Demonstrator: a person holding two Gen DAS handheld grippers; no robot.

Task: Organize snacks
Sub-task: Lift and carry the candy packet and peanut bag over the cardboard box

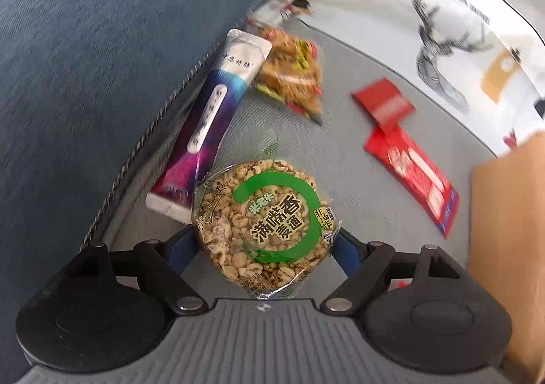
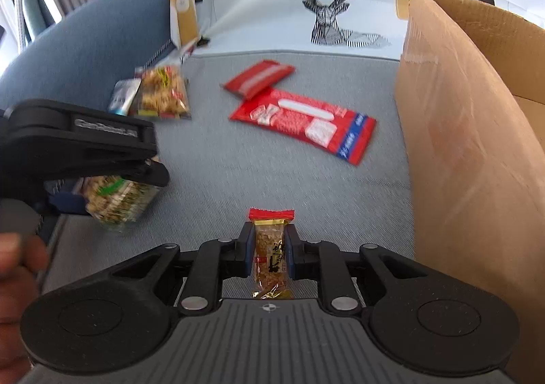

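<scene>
Sofa seat (image 2: 211,159): snack bar (image 2: 271,254) between tool (image 2: 269,256) pads.

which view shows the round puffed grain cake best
The left wrist view: the round puffed grain cake fills the middle, face-on, green ring label readable, between the left gripper pads. The right wrist view shows it only edge-on at the left, blurred and partly hidden by that gripper.

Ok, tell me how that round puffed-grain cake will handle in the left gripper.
The round puffed-grain cake probably weighs little: it looks airy. It may crumble if squeezed hard, being loose puffed kernels. Its glossy clear wrapper could slip between the left gripper's blue pads.
</scene>
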